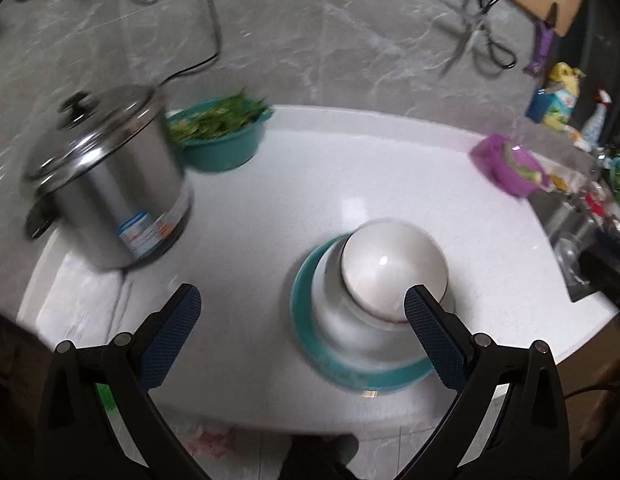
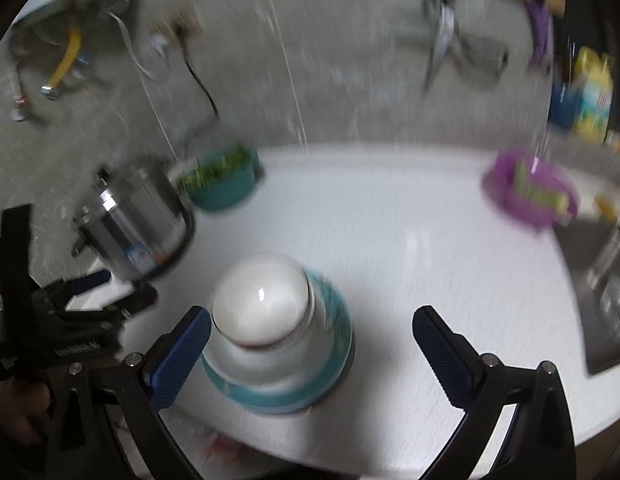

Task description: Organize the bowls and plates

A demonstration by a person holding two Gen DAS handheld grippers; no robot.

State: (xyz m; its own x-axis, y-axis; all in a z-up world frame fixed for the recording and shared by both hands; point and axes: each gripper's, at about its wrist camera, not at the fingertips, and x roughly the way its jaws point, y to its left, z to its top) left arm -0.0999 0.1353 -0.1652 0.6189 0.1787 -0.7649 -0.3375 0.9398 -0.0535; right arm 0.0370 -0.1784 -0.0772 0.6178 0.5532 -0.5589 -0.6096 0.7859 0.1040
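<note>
Sitting between grippers: white bowl (image 1: pixel 394 266)

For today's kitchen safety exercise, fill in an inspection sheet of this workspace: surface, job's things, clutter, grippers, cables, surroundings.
Surface: white countertop.
Job's things: white bowl on a stack over a teal plate.
Clutter: steel pot; teal basin of greens; purple container.
Grippers: left gripper open, empty; right gripper open, astride the stack, holding nothing.
Cables: black cord on the wall.
Surroundings: marble wall; scissors hanging; sink right.
</note>
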